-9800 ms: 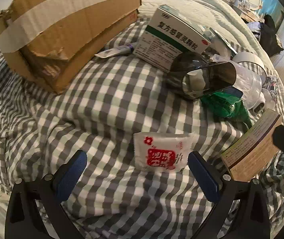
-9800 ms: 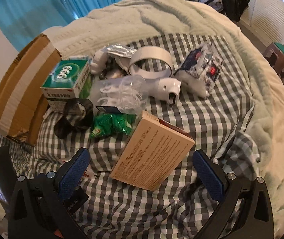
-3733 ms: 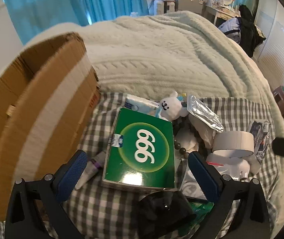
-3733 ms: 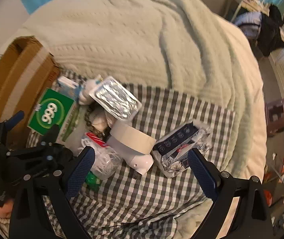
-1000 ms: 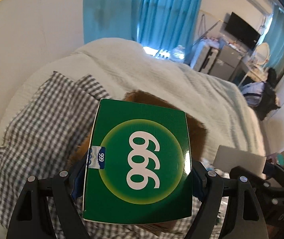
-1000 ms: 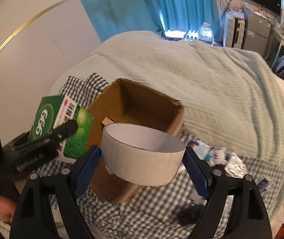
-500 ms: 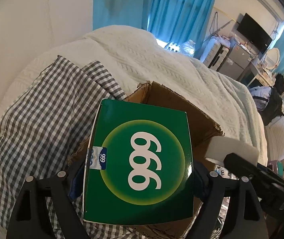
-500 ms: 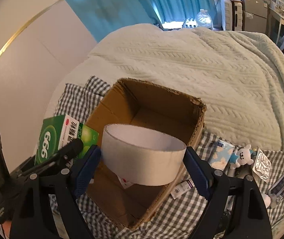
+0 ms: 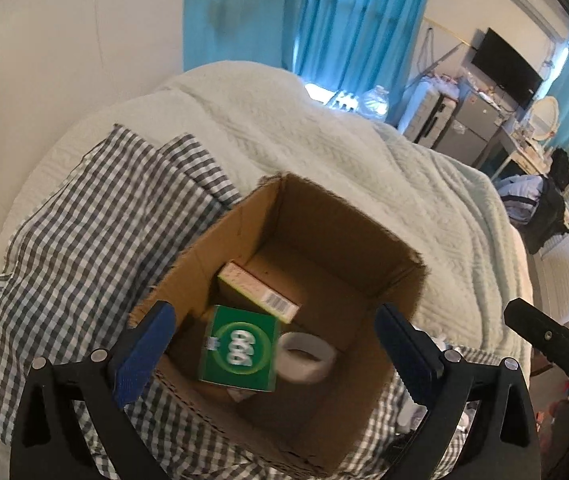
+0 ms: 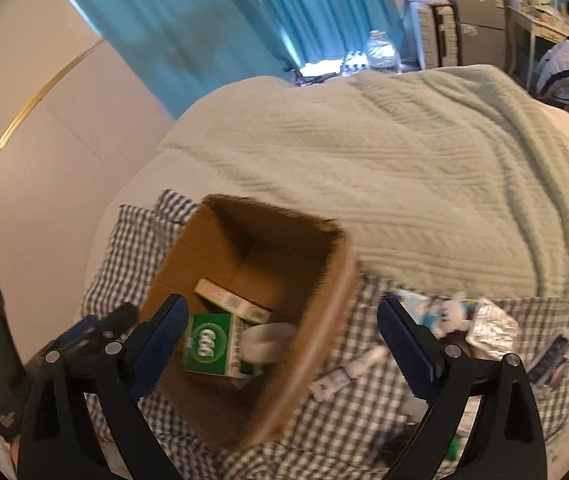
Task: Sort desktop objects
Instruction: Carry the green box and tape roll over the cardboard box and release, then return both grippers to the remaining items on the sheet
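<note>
Inside cardboard box (image 9: 368, 240): green 999 box (image 9: 240, 348), tape roll (image 9: 306, 356), tan carton (image 9: 258, 294). Your left gripper (image 9: 272, 348) & right gripper (image 10: 280, 344) gape empty. Plush toy (image 10: 454, 310), foil pack (image 10: 492, 328) etc. right of box left to sort.

A lived-in home bedroom: a bed (image 9: 384, 184) under a pale knitted blanket (image 10: 404, 168) fills the middle, teal curtains (image 9: 348, 20) hang at 12 o'clock, and a wall-mounted television (image 9: 506, 66), a suitcase (image 10: 440, 36) and heaped clothes (image 9: 540, 204) crowd 2 o'clock.
</note>
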Demonstrator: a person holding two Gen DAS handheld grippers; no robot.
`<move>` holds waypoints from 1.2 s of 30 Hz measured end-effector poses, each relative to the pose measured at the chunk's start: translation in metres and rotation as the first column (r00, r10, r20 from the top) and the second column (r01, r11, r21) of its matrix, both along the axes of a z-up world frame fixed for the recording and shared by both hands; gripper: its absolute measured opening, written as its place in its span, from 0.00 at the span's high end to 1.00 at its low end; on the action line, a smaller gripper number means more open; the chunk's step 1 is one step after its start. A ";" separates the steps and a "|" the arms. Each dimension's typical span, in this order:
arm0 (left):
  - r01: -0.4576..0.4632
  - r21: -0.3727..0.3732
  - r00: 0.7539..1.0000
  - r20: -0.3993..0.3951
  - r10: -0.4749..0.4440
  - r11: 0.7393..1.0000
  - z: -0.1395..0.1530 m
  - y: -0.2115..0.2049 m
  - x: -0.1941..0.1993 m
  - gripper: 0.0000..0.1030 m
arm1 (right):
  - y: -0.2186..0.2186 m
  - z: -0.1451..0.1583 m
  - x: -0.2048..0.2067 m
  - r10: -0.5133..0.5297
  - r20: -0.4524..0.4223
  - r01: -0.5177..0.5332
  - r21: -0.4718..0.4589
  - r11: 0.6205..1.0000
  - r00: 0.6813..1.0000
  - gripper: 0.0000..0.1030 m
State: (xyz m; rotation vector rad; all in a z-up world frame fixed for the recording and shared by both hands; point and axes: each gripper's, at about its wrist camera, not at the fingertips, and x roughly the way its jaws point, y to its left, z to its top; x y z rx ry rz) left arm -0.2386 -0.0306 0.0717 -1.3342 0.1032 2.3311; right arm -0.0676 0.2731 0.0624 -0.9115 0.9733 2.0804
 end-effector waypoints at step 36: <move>0.372 -0.144 0.928 0.032 -0.371 0.917 -0.149 0.129 0.233 0.00 | 0.067 -0.097 0.289 -0.217 0.456 0.251 -0.014 0.968 0.863 0.07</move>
